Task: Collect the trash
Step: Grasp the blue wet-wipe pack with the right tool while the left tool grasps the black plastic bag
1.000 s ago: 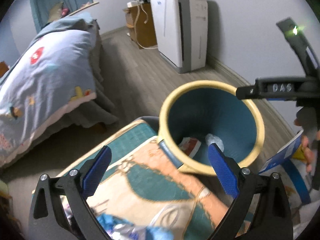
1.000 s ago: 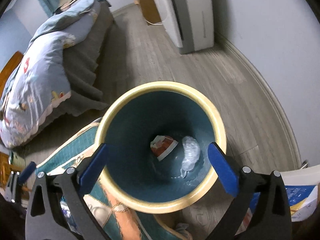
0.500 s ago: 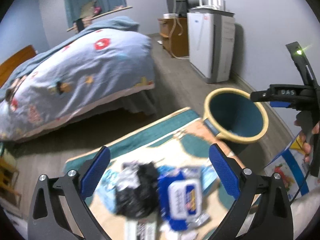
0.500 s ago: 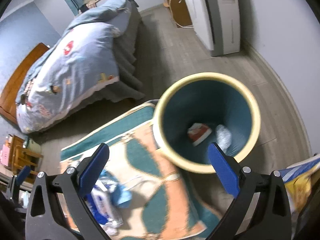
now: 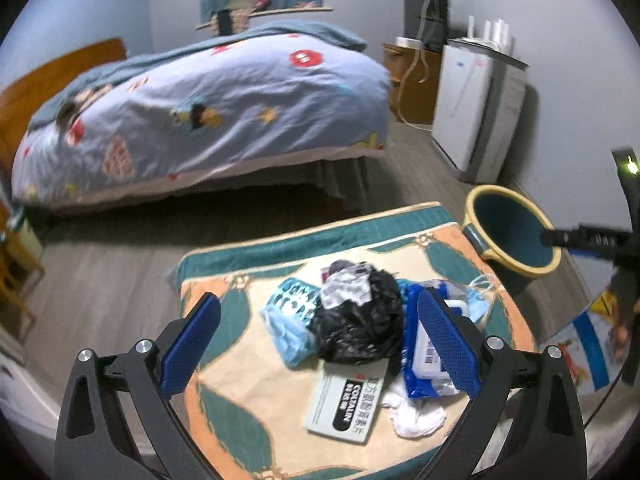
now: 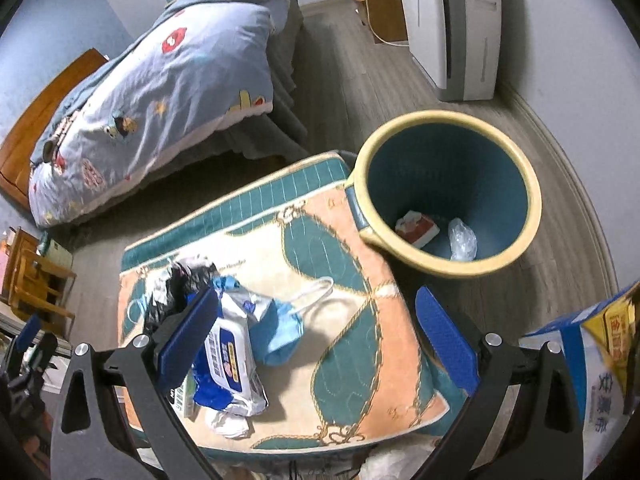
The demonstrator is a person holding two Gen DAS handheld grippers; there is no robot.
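A: We are hovering the left gripper [image 5: 318,342] over the pile on the patterned cushion [image 5: 240,404], jaws spread wide and holding nothing. How far along are we judging this?

B: Early, we are thinking. Looking into the trash bin [image 6: 530,184] from the right wrist view, we are seeing only a red-and-white packet [image 6: 416,226] and a crumpled clear plastic wrapper [image 6: 462,240] at the bottom. Everything else is lying on the cushion.

A: Agreed. We are counting a black plastic bag [image 5: 360,320] in the middle, a blue face mask [image 5: 288,336] touching its left side, a wet-wipes pack [image 5: 428,354] just beside it on the right, a flat medicine box [image 5: 346,402] poking out from under the bag, and a white tissue wad [image 5: 416,414] near the front edge.

B: And a second blue mask [image 6: 282,334] with its ear loops trailing toward the bin. Our right gripper [image 6: 316,346] is also gaping open and empty, hanging above the cushion's bare right half, with the bin standing on the floor against the cushion's far right corner.

A: So two pieces are looking done and at least six are waiting. We are judging the black bag the likeliest next pick, since it is sitting almost centred between the left gripper's pads.

B: Whether anything is hiding beneath it, we cannot tell.
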